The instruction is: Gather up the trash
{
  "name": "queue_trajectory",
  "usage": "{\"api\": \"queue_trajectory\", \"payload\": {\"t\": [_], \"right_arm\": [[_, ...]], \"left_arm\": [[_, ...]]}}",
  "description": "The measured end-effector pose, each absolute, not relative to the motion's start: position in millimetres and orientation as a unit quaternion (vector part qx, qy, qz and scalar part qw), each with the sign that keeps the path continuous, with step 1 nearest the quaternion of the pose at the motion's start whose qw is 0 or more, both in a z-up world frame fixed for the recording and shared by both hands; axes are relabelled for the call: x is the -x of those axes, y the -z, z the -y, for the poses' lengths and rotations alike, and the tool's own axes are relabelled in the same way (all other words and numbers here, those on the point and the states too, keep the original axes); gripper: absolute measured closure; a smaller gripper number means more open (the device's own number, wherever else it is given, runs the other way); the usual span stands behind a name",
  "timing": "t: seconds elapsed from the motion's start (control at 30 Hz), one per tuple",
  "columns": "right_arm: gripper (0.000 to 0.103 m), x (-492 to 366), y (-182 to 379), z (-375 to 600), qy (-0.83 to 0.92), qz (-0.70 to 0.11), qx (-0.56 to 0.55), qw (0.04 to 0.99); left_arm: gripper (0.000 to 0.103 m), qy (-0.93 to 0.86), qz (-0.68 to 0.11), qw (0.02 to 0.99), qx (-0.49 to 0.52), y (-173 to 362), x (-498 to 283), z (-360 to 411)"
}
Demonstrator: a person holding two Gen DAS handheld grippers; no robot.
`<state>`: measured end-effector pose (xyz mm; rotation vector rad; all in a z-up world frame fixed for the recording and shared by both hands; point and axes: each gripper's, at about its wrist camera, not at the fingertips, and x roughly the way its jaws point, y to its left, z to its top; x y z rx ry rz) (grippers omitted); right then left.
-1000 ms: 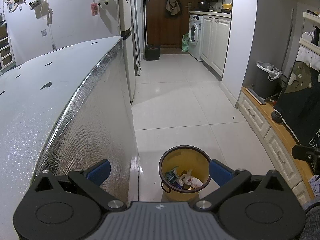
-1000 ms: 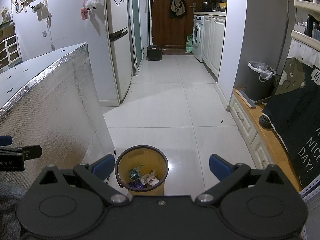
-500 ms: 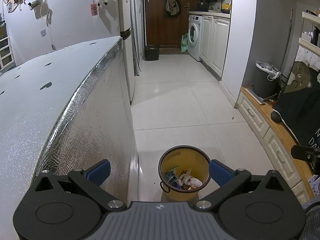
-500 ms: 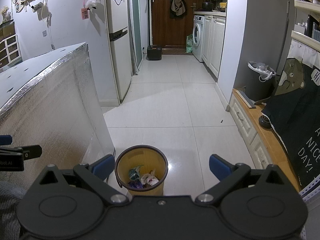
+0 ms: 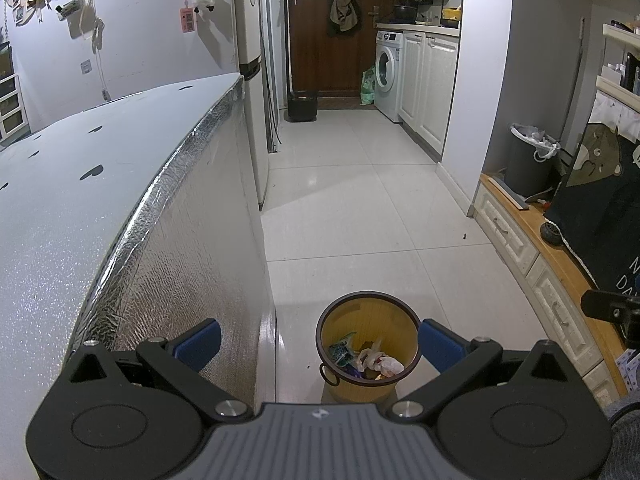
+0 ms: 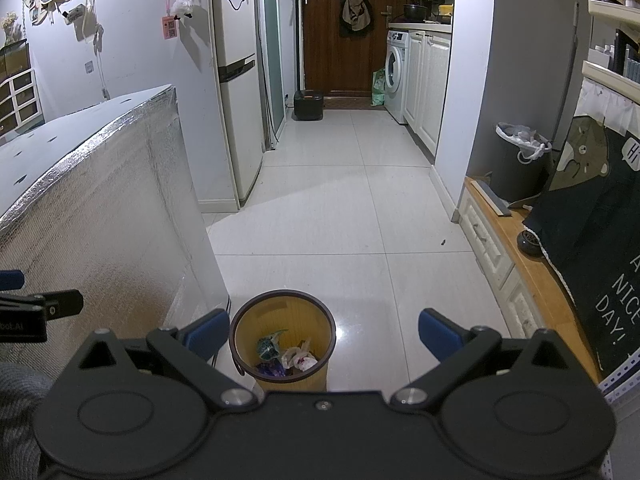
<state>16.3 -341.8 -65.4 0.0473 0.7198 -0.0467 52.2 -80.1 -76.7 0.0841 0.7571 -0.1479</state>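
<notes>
While my left gripper [image 5: 318, 338] hangs wide apart and empty, the yellow bin [image 5: 368, 354] sits on the floor beside the foil-covered counter [image 5: 160, 264], trash [image 5: 378, 360] inside. From the right wrist, my right gripper [image 6: 324, 332] also gapes empty above that bin [image 6: 282, 340].

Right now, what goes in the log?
left gripper: open, empty | right gripper: open, empty | bin: on floor, trash inside

A foil-wrapped counter [image 5: 120, 216] stood on the left of a white tiled floor [image 6: 336, 208], with a tall fridge [image 6: 236, 92] beyond it, a washing machine [image 6: 396, 72] near a dark wooden door [image 6: 340, 40], and a bear-print cloth [image 6: 592, 216] on the right.
</notes>
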Motion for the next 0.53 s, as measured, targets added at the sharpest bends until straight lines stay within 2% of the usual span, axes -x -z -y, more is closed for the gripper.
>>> {"api": "queue_trajectory", "payload": {"t": [0.53], "right_arm": [[0.001,-15.1,65.3,343.5,0.024,-0.353,-0.022,0.935]], "left_arm": [[0.0,0.072,-0.369,0.926,-0.044,75.3,-51.4,83.4]]}}
